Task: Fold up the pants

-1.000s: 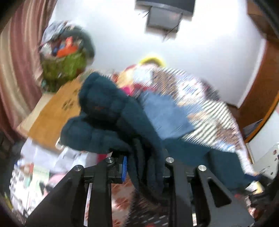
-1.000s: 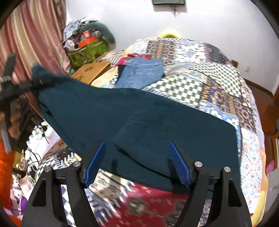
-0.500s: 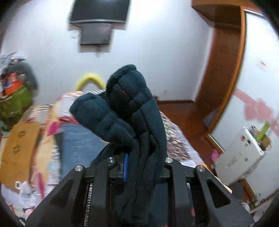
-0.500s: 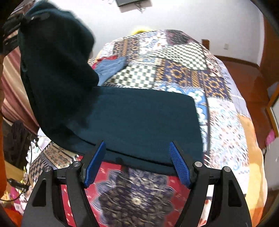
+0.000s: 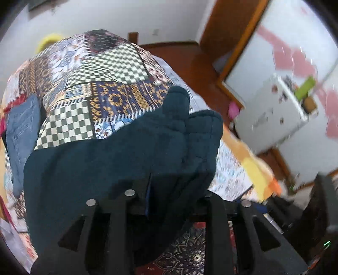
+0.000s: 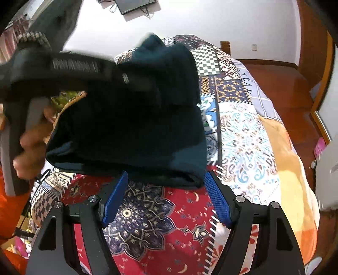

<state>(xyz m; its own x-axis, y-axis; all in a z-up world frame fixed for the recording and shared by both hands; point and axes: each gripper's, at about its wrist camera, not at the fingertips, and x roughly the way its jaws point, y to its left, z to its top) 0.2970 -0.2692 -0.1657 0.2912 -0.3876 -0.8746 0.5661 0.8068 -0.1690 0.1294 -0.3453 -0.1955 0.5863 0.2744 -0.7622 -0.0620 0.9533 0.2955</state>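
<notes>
The dark teal pants [image 5: 118, 160] lie doubled over on the patchwork bedspread [image 5: 105, 63]. My left gripper [image 5: 166, 190] is shut on a bunched end of the pants and holds it over the lower layer. In the right wrist view the pants [image 6: 135, 131] form a folded stack, with the left gripper [image 6: 126, 79] above it, clamped on the top fold. My right gripper [image 6: 166, 190] is open and empty, its blue pads [image 6: 217, 203] just short of the stack's near edge.
Folded blue jeans [image 5: 21, 127] lie at the left of the bed. A white cabinet [image 5: 272, 114] and wooden floor [image 5: 196, 61] are to the right of the bed. A wall-mounted screen [image 6: 135, 5] hangs at the back.
My left gripper has swung the held end of the pants from the left side over to the right, laying it across the lower half. My right gripper has stayed open near the front edge.
</notes>
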